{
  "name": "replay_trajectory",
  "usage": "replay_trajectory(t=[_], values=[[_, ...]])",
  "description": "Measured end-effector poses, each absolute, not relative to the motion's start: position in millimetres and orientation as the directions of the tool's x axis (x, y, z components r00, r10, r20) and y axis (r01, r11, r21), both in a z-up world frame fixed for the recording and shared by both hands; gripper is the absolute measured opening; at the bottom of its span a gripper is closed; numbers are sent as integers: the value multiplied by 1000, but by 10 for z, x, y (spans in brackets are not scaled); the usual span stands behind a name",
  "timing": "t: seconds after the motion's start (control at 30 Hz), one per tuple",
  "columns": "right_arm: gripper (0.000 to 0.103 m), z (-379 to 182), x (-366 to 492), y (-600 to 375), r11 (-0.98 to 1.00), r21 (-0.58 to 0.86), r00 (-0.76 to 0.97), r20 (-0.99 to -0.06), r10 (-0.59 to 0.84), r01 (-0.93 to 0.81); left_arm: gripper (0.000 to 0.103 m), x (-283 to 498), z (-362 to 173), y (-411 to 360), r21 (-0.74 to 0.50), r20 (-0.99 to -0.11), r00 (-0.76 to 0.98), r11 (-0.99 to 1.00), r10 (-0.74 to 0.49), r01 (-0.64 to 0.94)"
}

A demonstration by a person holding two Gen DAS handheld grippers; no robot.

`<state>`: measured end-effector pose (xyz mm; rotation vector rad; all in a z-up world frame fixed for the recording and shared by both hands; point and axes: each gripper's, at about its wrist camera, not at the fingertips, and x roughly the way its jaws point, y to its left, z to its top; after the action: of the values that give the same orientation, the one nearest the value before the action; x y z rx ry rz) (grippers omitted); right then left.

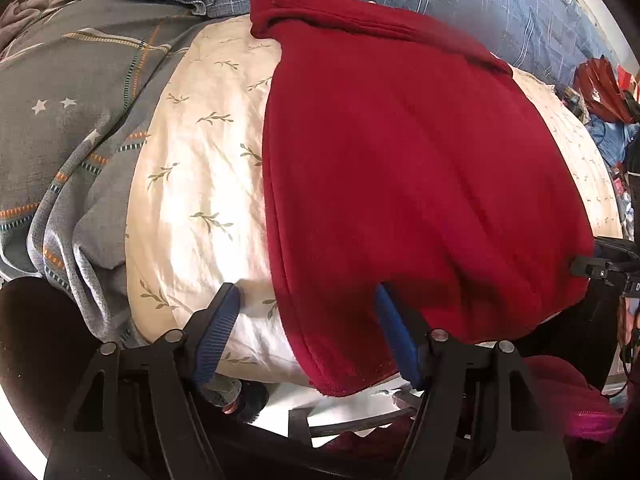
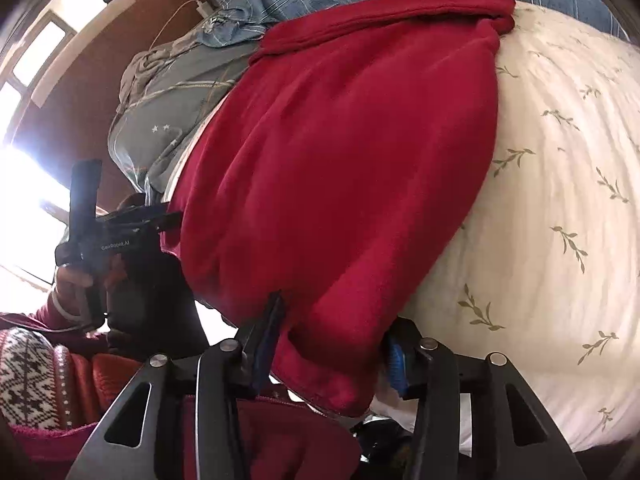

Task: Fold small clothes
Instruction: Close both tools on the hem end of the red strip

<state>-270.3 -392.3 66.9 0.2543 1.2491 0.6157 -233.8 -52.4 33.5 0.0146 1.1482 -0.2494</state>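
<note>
A: The red fleece garment (image 1: 400,152) lies spread on the white leaf-print sheet (image 1: 200,160) of the bed, its near hem hanging over the bed's edge towards both claws.

B: And the claws?

A: The left claw (image 1: 306,332) stands wide: its left finger is over bare sheet, its right finger pushed under or into the hem. It grips nothing yet. The right claw (image 2: 334,344) is also spread, straddling the garment's near right corner, one finger on each side of the bunched cloth.

B: What could go wrong?

A: Closing now, the left claw may well pinch the sheet with the fleece, since one finger rests on the sheet, and a lift would drag the bedding. The right claw could catch only one layer of the doubled corner, so the fold would come out skewed.

B: Anything else?

A: The hem overhangs; uneven pulls could slide the whole garment off the bed. The grey star-print blanket (image 1: 60,120) lies just beside it and could snag.
</note>
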Motion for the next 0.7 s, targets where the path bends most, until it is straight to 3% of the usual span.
replay_trajectory(t=[0.1, 0.23, 0.27, 0.33, 0.43, 0.7], values=[[46, 693, -2705, -3907, 820, 488, 189, -812, 553, -299, 75, -2334, 329, -529, -125, -903, 383, 972, -195, 201], [36, 707, -2702, -3890, 808, 516, 195, -794, 576, -284, 74, -2338, 331, -520, -119, -905, 380, 971, -192, 208], [36, 707, -2698, -3888, 808, 516, 195, -794, 576, -286, 71, -2338, 335, -507, -116, -905, 381, 971, -189, 207], [36, 689, -2692, -3885, 808, 514, 186, -798, 574, -288, 54, -2341, 351, -481, -103, -905, 389, 975, -175, 198], [40, 669, -2688, -3868, 804, 511, 171, -801, 573, -304, 40, -2337, 367, -402, -114, -905, 387, 977, -177, 182], [42, 675, -2693, -3856, 796, 523, 171, -792, 586, -305, 37, -2356, 387, -478, -156, -908, 353, 964, -226, 215]])
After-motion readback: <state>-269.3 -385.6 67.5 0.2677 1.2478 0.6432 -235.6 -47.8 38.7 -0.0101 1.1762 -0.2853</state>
